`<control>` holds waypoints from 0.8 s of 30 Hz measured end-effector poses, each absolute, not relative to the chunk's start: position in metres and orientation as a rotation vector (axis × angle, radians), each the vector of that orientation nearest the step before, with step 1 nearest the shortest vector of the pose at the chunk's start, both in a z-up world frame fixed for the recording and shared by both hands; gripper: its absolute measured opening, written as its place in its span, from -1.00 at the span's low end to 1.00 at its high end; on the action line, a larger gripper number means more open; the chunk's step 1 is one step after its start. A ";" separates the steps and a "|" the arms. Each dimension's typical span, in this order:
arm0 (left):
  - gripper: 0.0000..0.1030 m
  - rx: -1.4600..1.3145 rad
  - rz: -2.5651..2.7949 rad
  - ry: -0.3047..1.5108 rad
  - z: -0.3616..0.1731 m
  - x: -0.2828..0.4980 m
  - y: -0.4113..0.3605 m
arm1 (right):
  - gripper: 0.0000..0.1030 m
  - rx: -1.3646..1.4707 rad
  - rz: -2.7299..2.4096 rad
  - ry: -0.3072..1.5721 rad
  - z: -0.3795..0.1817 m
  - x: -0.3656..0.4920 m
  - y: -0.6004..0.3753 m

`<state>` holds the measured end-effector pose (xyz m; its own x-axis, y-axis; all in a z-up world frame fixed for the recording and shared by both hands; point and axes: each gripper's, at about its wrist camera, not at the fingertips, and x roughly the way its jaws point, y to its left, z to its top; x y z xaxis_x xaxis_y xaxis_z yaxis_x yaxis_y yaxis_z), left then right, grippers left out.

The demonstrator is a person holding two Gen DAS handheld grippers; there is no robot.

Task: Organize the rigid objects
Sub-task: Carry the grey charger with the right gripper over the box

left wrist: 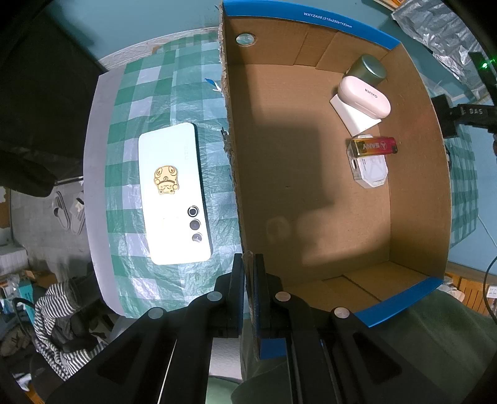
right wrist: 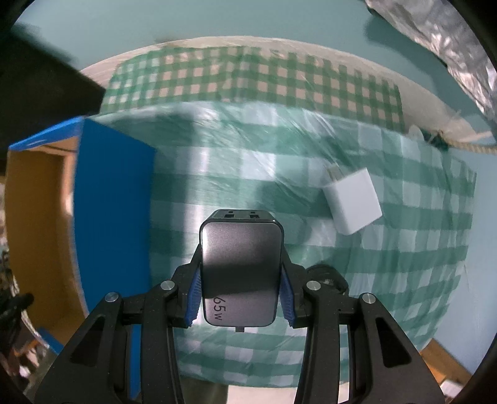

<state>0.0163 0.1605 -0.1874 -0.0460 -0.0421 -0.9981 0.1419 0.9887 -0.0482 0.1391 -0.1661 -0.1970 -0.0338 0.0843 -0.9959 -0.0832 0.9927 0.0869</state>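
Grippers downward: left gripper [left wrist: 248, 264] on box wall [left wrist: 231, 155], right gripper [right wrist: 240, 279] round charger [right wrist: 240, 270].

A green-and-white checked cloth [right wrist: 310, 192] covered the table beneath the claw; teal wall [right wrist: 217, 21] rose beyond it, crinkled silver foil [right wrist: 450, 52] hung upper right, slippers [left wrist: 70, 211] lay on tiled floor lower left.

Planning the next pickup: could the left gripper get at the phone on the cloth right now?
Probably not yet. The phone lies uncovered beside the box, but the left gripper is shut on the box wall and would have to let go first.
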 end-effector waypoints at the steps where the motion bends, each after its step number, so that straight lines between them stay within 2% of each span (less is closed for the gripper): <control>1: -0.93 0.078 -0.149 1.610 -0.187 0.016 0.160 | -0.22 -0.015 0.150 1.593 -0.192 0.139 -0.161; 24: -0.93 0.076 -0.149 1.610 -0.187 0.017 0.160 | -0.22 -0.182 0.380 1.482 -0.131 0.141 -0.075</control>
